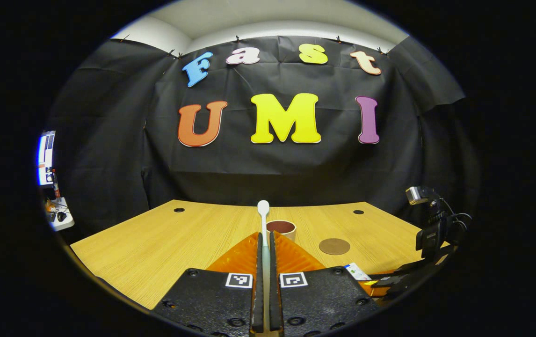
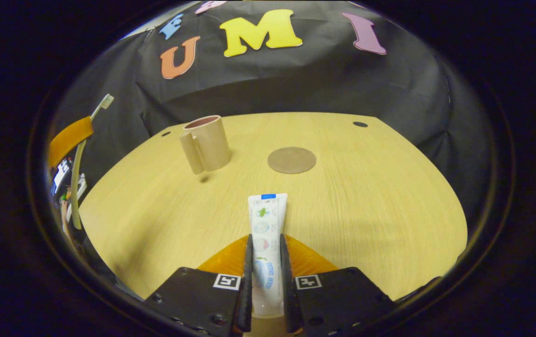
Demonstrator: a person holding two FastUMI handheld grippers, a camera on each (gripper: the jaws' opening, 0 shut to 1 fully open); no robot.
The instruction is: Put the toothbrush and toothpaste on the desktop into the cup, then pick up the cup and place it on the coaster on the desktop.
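In the left gripper view, the left gripper [image 1: 264,243] is clamped tight on the toothbrush [image 1: 263,213], both fingers pressed against the slim handle, which runs up between them with the brush head poking out above the tips. Just past that head sits the cup [image 1: 281,228], upright on the wooden desktop [image 1: 155,243], its dark inside showing. To the right of the cup, apart from it, lies the round flat coaster [image 1: 334,246]. At the right edge of this view the other gripper [image 1: 429,238] shows low near the table's edge, with a corner of the toothpaste [image 1: 357,270] peeking out beside it.

Over to the right gripper view: the right gripper [image 2: 265,250] has closed its 2 fingers on the toothpaste [image 2: 266,234], squeezing the tube from both sides, its flat end pointing forward over the desktop [image 2: 366,210]; whether the tube is off the wood cannot be told. Ahead and to the left stands the cup [image 2: 206,142], handle turned toward the camera, empty as far as the rim shows. The coaster [image 2: 292,159] lies to its right, well apart and bare. At the far left edge the toothbrush [image 2: 81,154] is up in the air, bristles topmost, gripped by the left gripper [image 2: 69,135].
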